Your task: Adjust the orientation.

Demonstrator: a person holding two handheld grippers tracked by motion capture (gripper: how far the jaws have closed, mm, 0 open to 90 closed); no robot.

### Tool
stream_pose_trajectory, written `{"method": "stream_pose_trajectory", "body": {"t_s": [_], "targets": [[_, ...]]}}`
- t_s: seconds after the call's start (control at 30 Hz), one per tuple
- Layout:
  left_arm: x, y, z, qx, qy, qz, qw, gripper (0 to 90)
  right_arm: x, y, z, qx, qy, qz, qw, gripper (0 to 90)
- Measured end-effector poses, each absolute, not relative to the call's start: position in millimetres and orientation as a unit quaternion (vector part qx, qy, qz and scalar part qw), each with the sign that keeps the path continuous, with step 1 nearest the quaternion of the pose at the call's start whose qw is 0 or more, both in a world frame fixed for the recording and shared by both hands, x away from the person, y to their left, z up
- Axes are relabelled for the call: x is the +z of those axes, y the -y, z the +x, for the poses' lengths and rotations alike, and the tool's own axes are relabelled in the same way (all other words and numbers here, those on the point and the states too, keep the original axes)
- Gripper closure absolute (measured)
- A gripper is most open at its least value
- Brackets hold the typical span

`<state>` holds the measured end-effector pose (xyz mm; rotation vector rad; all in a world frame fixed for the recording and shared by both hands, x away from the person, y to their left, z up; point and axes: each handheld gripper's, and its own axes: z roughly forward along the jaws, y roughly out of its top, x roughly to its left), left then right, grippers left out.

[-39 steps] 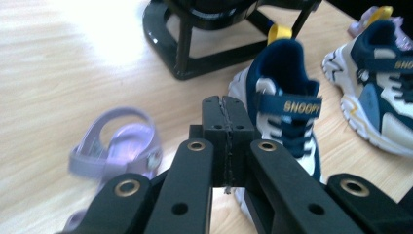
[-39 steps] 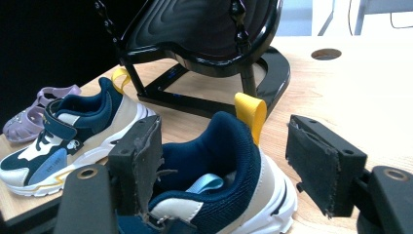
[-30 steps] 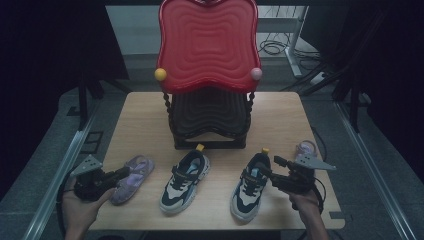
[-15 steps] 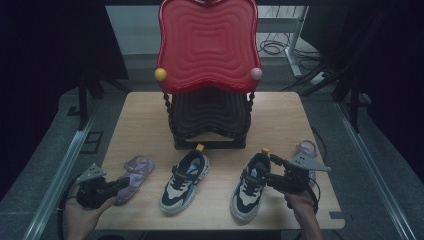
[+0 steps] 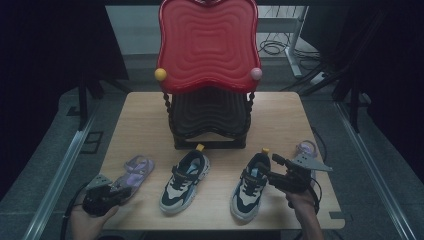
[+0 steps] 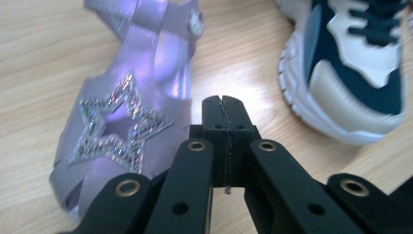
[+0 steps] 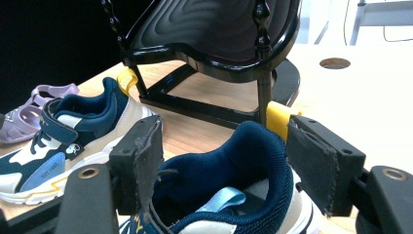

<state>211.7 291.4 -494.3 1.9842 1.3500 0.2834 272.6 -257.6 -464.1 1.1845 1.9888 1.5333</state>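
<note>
A purple star sandal (image 5: 134,171) lies at the table's front left. My left gripper (image 5: 120,190) sits just behind its toe end, near the table edge. In the left gripper view that gripper (image 6: 224,105) is shut and empty, with the sandal (image 6: 124,114) to its left and a sneaker (image 6: 350,73) to its right. Two navy, white and blue sneakers stand in front of the rack, one in the middle (image 5: 185,181) and one on the right (image 5: 251,186). My right gripper (image 5: 271,170) is open; in its own view the gripper (image 7: 229,156) straddles the right sneaker's heel (image 7: 234,165) with a gap on each side.
A black shoe rack (image 5: 210,117) with a red wavy top (image 5: 207,45) stands at the middle back of the wooden table (image 5: 135,115). A second purple sandal (image 5: 306,148) lies right of my right gripper. A round hole (image 7: 334,63) marks the tabletop.
My left gripper has drawn back toward the near table edge, away from the sandal. My right gripper has edged left, closer onto the right sneaker's heel.
</note>
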Motion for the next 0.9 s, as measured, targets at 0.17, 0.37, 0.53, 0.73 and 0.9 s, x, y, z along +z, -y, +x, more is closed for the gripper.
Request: {"method": "stream_pose_trajectory", "body": {"t_s": [0.17,0.37,0.53,0.73,0.9], "targets": [[-502,-290,207,0.105,-0.525,0.768,0.350,90.0,-467,260,274,0.540,-0.703,0.426,0.179,30.6],[-509,-290,205,0.097,-0.532,0.769,0.340,90.0,-467,264,273,0.542,-0.698,0.432,0.179,30.5],[-516,-288,206,0.094,-0.538,0.772,0.325,90.0,-469,265,274,0.541,-0.697,0.437,0.178,30.4],[-519,-289,207,0.096,-0.543,0.772,0.316,90.0,-469,266,274,0.540,-0.694,0.440,0.180,30.1],[-521,-291,208,0.096,-0.549,0.769,0.312,90.0,-471,267,275,0.540,-0.694,0.441,0.179,30.0]]}}
